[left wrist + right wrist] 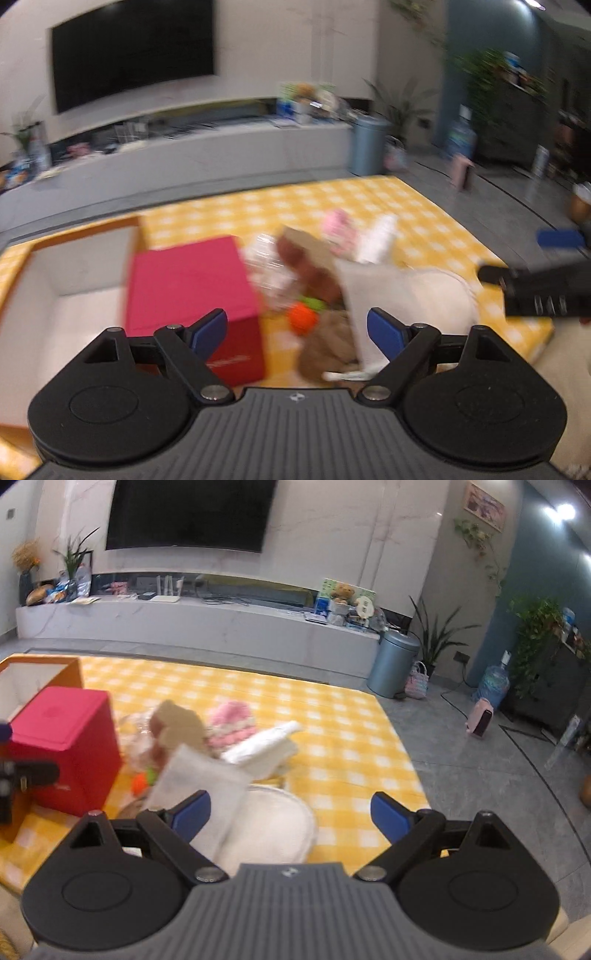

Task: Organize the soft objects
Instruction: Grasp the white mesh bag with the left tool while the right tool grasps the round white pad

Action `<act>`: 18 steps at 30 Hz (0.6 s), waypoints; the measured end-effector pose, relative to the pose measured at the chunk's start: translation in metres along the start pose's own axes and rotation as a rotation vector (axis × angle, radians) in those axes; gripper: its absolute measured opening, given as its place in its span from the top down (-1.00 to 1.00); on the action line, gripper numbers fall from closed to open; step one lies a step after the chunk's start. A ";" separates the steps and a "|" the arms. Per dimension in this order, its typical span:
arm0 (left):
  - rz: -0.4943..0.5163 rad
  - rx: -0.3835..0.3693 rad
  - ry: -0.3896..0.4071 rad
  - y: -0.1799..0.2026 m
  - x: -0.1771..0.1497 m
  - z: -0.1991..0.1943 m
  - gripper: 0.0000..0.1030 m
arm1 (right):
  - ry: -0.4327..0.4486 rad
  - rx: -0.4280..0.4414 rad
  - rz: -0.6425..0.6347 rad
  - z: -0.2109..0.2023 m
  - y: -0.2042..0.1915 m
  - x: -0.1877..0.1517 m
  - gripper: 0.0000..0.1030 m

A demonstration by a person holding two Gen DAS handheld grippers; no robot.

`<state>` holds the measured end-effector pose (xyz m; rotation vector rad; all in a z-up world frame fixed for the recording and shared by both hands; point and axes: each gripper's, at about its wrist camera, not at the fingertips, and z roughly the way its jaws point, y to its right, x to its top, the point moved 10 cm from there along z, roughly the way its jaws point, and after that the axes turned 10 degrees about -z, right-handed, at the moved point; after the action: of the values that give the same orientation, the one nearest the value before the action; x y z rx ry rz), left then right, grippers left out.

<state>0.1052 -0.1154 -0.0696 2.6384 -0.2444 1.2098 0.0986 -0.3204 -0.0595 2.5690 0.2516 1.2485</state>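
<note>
A heap of soft things lies on the yellow checked mat: a pink knitted item, a brown plush toy, a tan plush, an orange ball, crumpled clear plastic and pale folded cloth. My left gripper hovers open above the orange ball, holding nothing. From the right wrist the same heap shows: pink knit, white cloth, white rolled cloth. My right gripper is open above the white cloth, empty. It also appears at far right in the left view.
A red box stands left of the heap, with an open orange-edged white box behind it. Beyond the mat are a grey TV bench, a metal bin, plants and a water bottle on grey floor.
</note>
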 end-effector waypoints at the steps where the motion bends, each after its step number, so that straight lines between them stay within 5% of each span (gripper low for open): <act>1: 0.020 -0.033 -0.017 0.010 -0.005 0.009 -0.97 | 0.007 -0.002 0.033 0.003 0.009 -0.003 -0.79; 6: 0.079 -0.157 -0.081 0.051 -0.026 0.056 -0.98 | -0.027 0.051 0.186 0.026 0.028 -0.041 -0.79; 11: 0.154 -0.138 -0.134 0.076 -0.037 0.102 -0.98 | -0.090 0.028 0.217 0.040 0.039 -0.064 -0.79; 16: 0.099 -0.120 -0.133 0.081 -0.031 0.124 -0.97 | -0.076 0.024 0.253 0.043 0.047 -0.060 -0.79; 18: 0.108 -0.126 -0.138 0.086 -0.030 0.130 -0.81 | -0.082 0.004 0.242 0.044 0.049 -0.062 -0.79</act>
<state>0.1592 -0.2318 -0.1633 2.6301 -0.4772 1.0082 0.0972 -0.3908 -0.1155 2.7090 -0.0758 1.2165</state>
